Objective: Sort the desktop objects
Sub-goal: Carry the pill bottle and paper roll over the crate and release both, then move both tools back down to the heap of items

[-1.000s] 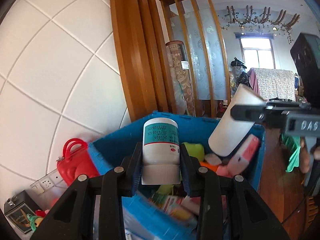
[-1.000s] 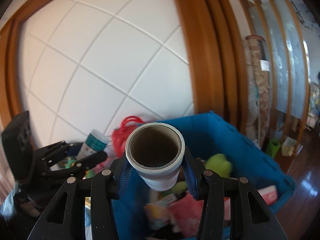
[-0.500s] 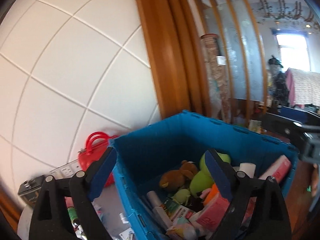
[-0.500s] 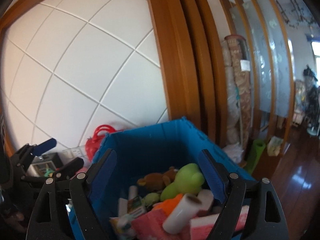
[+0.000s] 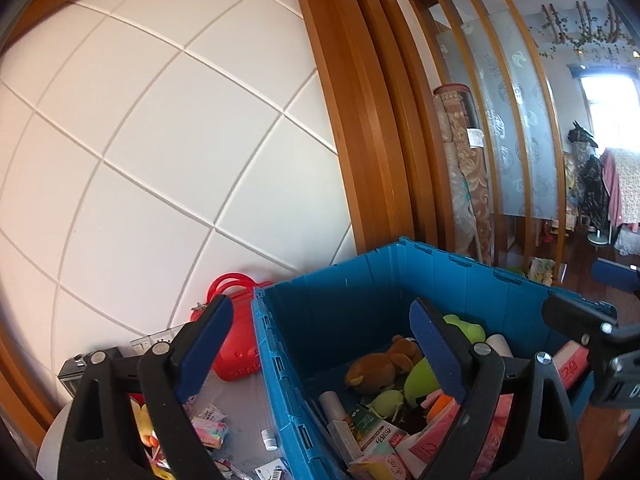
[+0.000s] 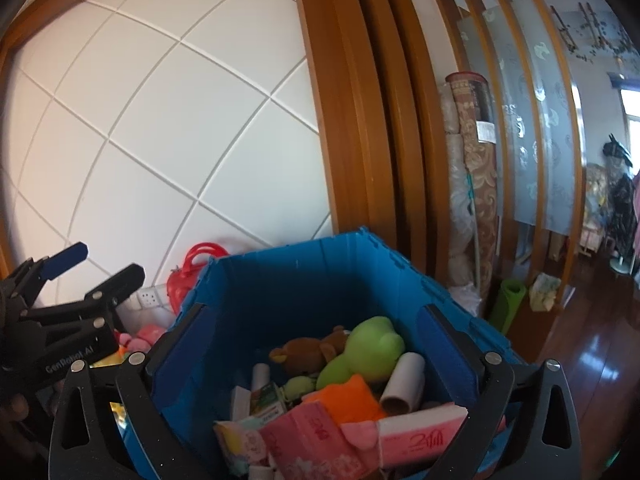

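A blue crate holds a brown teddy, a green plush, a white paper roll, an orange toy, pink packs and a white bottle. My left gripper is open and empty above the crate's left wall. My right gripper is open and empty above the crate. The left gripper also shows at the left of the right wrist view.
A red plastic case stands against the white wall left of the crate. Small packets and a little vial lie on the table there. A black box sits at the far left. Wooden frames and rolled rugs stand behind.
Both grippers opened. The white bottle left my left gripper and the paper roll left my right gripper; both now lie in the crate. Both grippers have drawn back a little.
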Demonstrator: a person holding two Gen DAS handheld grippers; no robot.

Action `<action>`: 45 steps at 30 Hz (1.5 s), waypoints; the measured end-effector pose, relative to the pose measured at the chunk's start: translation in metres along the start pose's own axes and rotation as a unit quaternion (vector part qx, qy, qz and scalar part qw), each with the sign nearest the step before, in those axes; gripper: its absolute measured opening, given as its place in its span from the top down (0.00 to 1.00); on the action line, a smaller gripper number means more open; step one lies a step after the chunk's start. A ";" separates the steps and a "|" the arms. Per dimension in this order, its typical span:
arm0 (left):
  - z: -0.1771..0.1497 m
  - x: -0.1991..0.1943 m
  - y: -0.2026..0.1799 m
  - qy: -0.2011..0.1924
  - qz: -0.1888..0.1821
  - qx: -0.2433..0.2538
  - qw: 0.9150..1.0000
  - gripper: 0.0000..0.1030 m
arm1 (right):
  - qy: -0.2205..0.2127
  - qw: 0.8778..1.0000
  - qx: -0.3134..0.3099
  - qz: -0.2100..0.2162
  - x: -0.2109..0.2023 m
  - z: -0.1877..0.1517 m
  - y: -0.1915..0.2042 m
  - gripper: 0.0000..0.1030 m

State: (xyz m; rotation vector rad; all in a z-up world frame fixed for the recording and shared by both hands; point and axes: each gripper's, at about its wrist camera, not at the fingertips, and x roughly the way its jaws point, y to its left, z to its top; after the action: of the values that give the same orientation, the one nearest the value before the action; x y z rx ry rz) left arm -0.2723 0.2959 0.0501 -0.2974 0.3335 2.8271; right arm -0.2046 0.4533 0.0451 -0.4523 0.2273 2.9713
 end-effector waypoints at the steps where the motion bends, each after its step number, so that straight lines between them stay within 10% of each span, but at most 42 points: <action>1: -0.001 -0.001 0.000 0.001 0.003 -0.001 1.000 0.12 | 0.002 1.000 -0.002 -0.001 0.000 -0.001 0.000 0.00; 17: -0.022 -0.026 0.023 0.017 0.040 -0.027 0.999 0.12 | 0.016 1.000 0.007 0.022 -0.015 -0.015 0.006 0.00; 31: -0.063 -0.062 0.108 0.032 0.067 -0.050 0.996 0.12 | 0.035 0.997 -0.002 0.064 -0.030 -0.029 0.089 0.00; 40: -0.153 -0.093 0.238 0.084 0.132 -0.018 0.987 0.12 | 0.085 0.985 -0.048 0.143 -0.023 -0.077 0.213 0.00; 45: -0.231 -0.081 0.267 0.143 0.107 -0.001 0.984 0.12 | 0.137 0.976 -0.050 0.161 0.003 -0.128 0.259 0.00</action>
State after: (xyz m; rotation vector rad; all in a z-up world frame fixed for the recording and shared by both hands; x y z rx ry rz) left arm -0.2366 -0.0324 -0.0981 -0.7136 0.4456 2.9952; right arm -0.2093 0.1778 -0.0435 -0.9214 0.1934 3.2363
